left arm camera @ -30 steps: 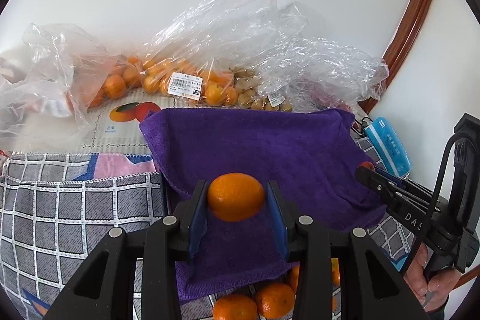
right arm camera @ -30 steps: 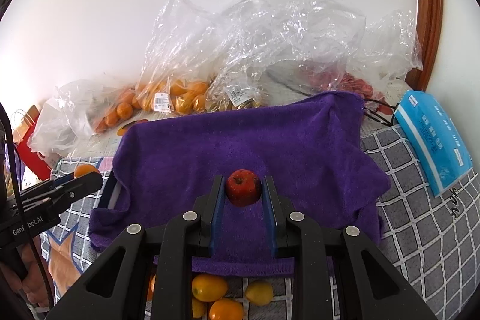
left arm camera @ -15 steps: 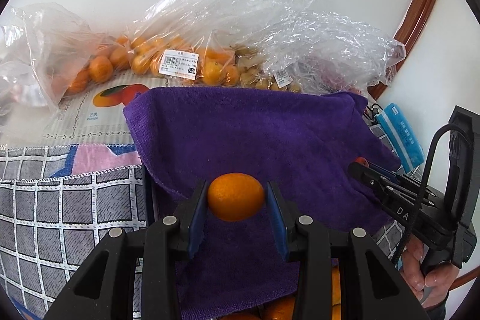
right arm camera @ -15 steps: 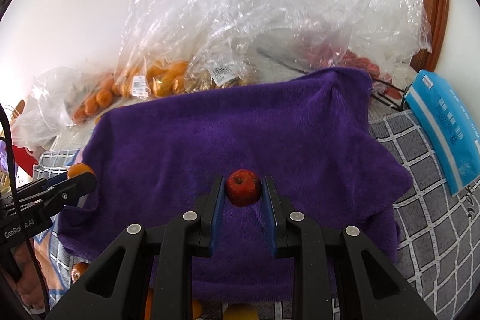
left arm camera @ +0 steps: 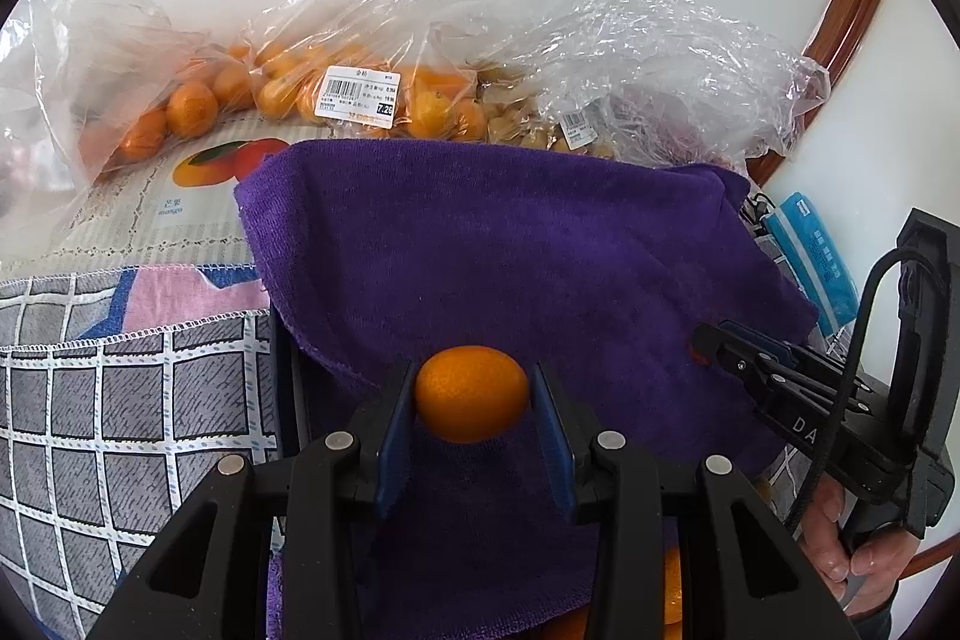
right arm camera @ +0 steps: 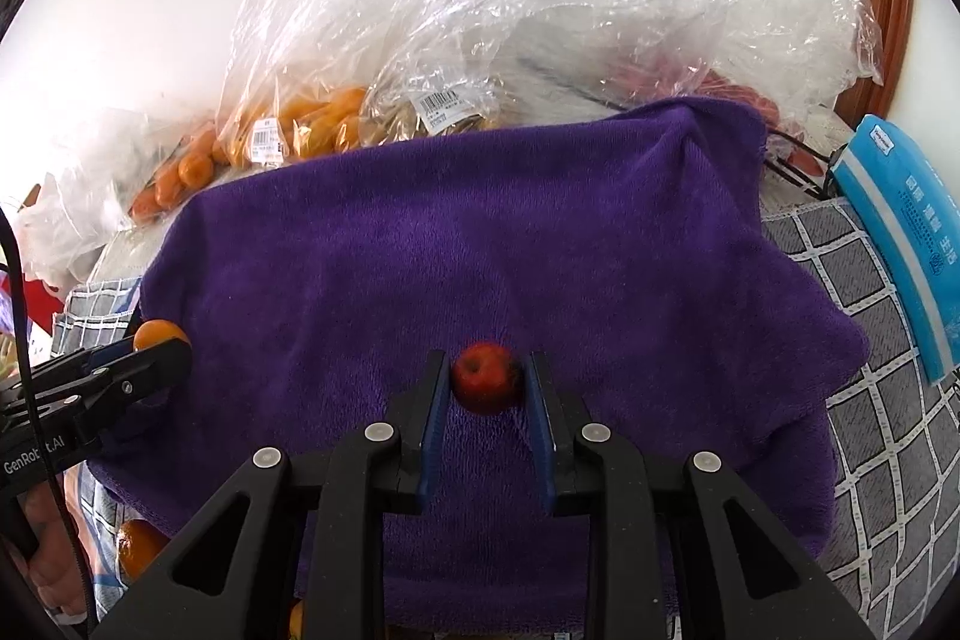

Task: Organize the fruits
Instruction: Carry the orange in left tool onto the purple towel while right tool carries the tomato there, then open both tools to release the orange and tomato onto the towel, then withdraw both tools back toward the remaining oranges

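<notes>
Left gripper (left arm camera: 472, 403) is pinching our orange (left arm camera: 472, 393), right gripper (right arm camera: 487, 388) clamps a small red fruit (right arm camera: 485, 385), both over the purple towel (left arm camera: 510, 244). Nothing's laid out on it yet, so we've barely started, and the bagged fruit (left arm camera: 360, 94) waits behind.

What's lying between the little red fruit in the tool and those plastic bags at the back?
Only the purple towel, bare, from the red fruit to the bags, in the right wrist view.

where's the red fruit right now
In the right wrist view the red fruit sits low centre, clamped in the right tongs over the purple towel.
</notes>
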Available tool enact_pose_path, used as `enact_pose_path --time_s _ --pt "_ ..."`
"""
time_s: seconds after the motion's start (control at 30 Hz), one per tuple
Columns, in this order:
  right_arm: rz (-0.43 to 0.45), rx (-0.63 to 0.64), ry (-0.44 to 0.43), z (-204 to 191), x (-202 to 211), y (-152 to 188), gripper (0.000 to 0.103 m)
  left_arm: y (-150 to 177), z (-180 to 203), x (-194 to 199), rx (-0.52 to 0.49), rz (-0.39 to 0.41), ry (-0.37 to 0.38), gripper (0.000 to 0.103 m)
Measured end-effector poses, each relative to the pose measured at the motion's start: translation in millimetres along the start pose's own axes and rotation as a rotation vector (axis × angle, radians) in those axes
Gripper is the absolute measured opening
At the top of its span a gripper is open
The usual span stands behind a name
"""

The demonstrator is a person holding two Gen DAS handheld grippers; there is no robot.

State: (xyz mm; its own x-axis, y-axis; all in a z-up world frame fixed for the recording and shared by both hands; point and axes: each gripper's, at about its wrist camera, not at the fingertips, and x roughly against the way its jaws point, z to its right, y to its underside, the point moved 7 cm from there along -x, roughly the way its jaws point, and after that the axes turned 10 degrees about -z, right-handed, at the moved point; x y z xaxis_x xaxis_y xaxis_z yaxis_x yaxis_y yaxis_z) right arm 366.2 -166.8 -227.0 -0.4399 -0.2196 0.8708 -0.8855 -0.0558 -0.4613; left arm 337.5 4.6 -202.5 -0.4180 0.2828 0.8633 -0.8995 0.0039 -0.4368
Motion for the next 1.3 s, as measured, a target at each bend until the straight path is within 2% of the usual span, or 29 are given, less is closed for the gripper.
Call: enact_pose_path --time_s 0.23,0.4,0.5,0.57,0.67,0.73,0.8,0.87,1.1,1.3 --pt "0.016 -0.019 -0.014 1.5 9.7 0.8 0.047 0.3 -0.9 -2.3 0.014 -0.037 0.007 0.037" --pt "0.004 -0.054 -0.024 2.4 19.0 4.1 0.053 1.1 2.2 10.2 0.010 -0.001 0.011 0.055" --pt "0.000 -0.079 -0.005 5.2 27.2 7.6 0.059 2.1 7.0 23.2 -0.004 0.029 0.010 0.056" --pt "0.002 -0.087 0.013 7.0 34.3 10.2 0.067 3.0 8.7 31.5 0.000 0.040 0.023 0.056" --pt "-0.002 -0.114 0.044 10.5 47.6 15.2 0.075 5.9 10.0 46.3 0.003 0.064 0.035 0.056" --pt "-0.005 -0.133 0.052 11.7 57.4 18.5 0.076 9.4 10.6 55.3 -0.004 0.073 0.031 0.054" --pt "0.012 -0.156 0.060 12.9 69.3 21.8 0.079 13.8 11.3 62.8 -0.009 0.075 0.023 0.054" --pt "0.039 -0.174 0.070 13.7 81.4 26.7 0.086 18.6 10.1 71.7 -0.005 0.086 0.022 0.053" --pt "0.101 -0.161 -0.026 3.3 111.1 49.0 0.086 44.1 7.0 99.5 -0.020 0.135 -0.004 0.051" --pt "0.182 -0.208 -0.004 9.9 132.2 68.9 0.086 65.0 3.5 114.0 -0.011 0.151 0.009 0.047"
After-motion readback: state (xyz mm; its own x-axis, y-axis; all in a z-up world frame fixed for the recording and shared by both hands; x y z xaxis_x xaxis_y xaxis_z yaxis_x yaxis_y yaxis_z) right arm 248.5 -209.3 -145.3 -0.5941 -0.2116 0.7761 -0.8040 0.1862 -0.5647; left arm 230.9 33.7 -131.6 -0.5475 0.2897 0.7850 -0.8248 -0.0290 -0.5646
